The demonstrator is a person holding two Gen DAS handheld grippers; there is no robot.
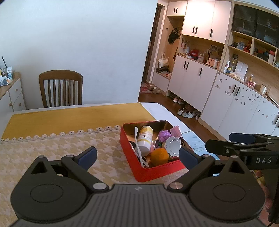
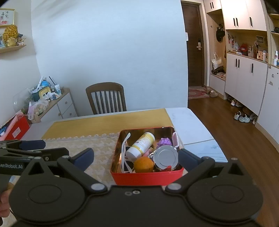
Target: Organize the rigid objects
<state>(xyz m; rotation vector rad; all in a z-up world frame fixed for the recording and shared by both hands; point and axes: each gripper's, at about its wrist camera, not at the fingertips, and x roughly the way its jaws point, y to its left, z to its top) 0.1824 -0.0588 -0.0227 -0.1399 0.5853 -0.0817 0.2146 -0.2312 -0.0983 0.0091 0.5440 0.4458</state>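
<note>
Both of my hand-held grippers hang spread and empty above the desk (image 1: pixel 52 148): the left hand-held gripper (image 1: pixel 137 155) and the right hand-held gripper (image 2: pixel 136 157) frame the red tin (image 2: pixel 146 176). Bottle (image 2: pixel 141 145), orange ball (image 2: pixel 143 164), sunglasses (image 2: pixel 124 157) and silver-lidded jar (image 2: pixel 166 158) already lie packed inside it, so I judge sorting nearly finished.

Both views are evenly and fairly brightly lit by soft indoor light with a cool bluish cast on the wall (image 1: pixel 87 43), and shadows are faint. Glare washes out the upper cabinet doors (image 1: pixel 200 15), and the round metal lid (image 2: pixel 167 158) shines. Fisheye distortion bends the cabinets (image 1: pixel 244 104) and floor (image 2: pixel 235 131) near the edges, with dark vignetted corners.
</note>
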